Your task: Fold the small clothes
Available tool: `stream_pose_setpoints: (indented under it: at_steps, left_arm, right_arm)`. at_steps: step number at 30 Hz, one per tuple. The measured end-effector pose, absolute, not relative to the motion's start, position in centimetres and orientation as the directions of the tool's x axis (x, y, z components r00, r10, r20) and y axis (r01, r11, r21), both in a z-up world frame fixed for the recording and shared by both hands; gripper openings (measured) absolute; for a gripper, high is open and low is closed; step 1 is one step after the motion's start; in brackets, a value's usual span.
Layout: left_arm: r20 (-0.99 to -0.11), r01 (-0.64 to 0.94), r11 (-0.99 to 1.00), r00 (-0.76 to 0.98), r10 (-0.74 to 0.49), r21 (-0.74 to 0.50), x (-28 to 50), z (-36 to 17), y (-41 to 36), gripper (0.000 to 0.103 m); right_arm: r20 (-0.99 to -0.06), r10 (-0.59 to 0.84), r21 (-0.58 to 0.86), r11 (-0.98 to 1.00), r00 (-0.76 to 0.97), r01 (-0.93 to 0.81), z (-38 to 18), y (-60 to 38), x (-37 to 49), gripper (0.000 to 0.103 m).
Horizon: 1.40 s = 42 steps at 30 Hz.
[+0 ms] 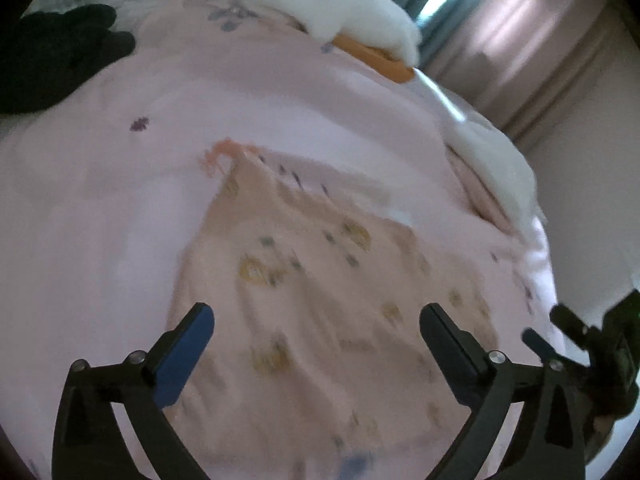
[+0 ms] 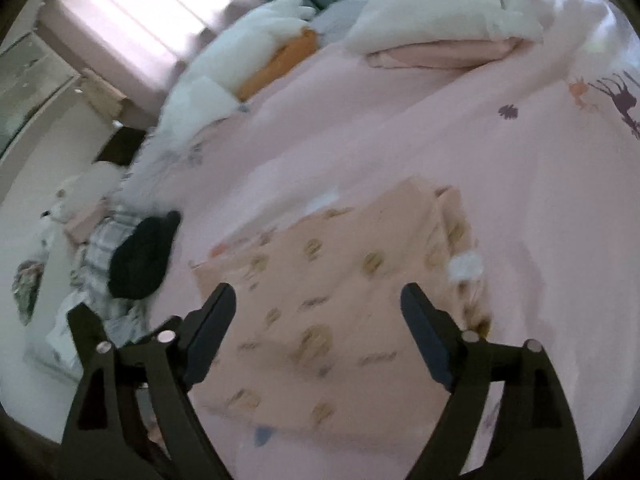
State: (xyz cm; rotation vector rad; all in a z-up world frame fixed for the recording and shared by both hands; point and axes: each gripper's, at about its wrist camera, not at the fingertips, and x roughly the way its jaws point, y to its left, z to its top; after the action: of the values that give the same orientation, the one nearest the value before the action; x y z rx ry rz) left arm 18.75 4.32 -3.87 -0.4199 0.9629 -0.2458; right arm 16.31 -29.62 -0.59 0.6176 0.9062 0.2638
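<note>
I am holding both tools above a small peach-pink garment printed with tan and grey motifs (image 1: 304, 280), which is lying spread on the pale pink patterned bedsheet (image 1: 120, 200). In the right wrist view the same garment (image 2: 340, 300) shows straight edges and a squared outline, so I judge it is already partly folded, though blur hides the seams.

The left gripper (image 1: 316, 332) is hanging with its jaws spread wide and nothing between them; its blue-padded fingers (image 1: 182, 354) are framing the near part of the cloth. The right gripper (image 2: 318, 312) is likewise gaping wide and carrying nothing, hovering over the garment's near half. I cannot tell whether either one is touching the fabric.

I am reading this as the gap between folds: both tools free, lining up for a fresh grasp. The next move is calling for each gripper to come down on a near corner or edge, pinch only the layers meant to travel, and carry them across together so the fold lands square.

A black soft garment (image 2: 140, 256) is lying well apart on the sheet, and white pillows (image 2: 432, 16) are heaped at the far side.
</note>
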Motion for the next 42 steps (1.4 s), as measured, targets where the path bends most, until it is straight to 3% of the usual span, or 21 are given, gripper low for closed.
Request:
stream_pose_setpoints:
  at_steps: [5, 9, 12, 22, 26, 32, 42]
  left_arm:
    - [-0.721, -0.041, 0.808, 0.480, -0.500, -0.587, 13.7, -6.1, 5.1, 0.101]
    - [-0.590, -0.146, 0.591, 0.420, -0.689, -0.794, 10.4, -9.7, 6.7, 0.101]
    - [-0.502, -0.120, 0.492, 0.321, -0.803, -0.862, 10.0, -12.1, 6.3, 0.101]
    - [-0.498, -0.111, 0.504, 0.437, -0.749, -0.856, 12.1, -11.6, 5.8, 0.101]
    - [-0.553, -0.121, 0.578, 0.499, -0.667, -0.807, 14.1, -11.6, 5.3, 0.088]
    - [-0.600, -0.128, 0.645, 0.536, -0.594, -0.753, 16.5, -11.8, 3.8, 0.080]
    - [-0.528, -0.147, 0.574, 0.618, -0.583, -0.805, 17.6, -12.8, 5.8, 0.079]
  right_arm:
    - [-0.642, 0.498, 0.678, 0.724, 0.583, 0.128, -3.3, -29.3, 11.9, 0.098]
    - [-0.610, 0.551, 0.761, 0.607, 0.570, 0.227, -6.4, -29.7, 8.5, 0.099]
    - [-0.608, 0.581, 0.780, 0.563, 0.541, 0.273, -8.5, -29.6, 7.7, 0.099]
    - [-0.568, 0.575, 0.810, 0.516, 0.589, 0.279, -9.7, -29.4, 9.7, 0.099]
    - [-0.577, 0.556, 0.802, 0.523, 0.599, 0.287, -9.6, -28.9, 11.1, 0.099]
    - [-0.572, 0.544, 0.801, 0.531, 0.614, 0.276, -10.0, -28.9, 12.7, 0.099]
    - [-0.539, 0.519, 0.815, 0.521, 0.663, 0.254, -10.3, -28.6, 14.8, 0.100]
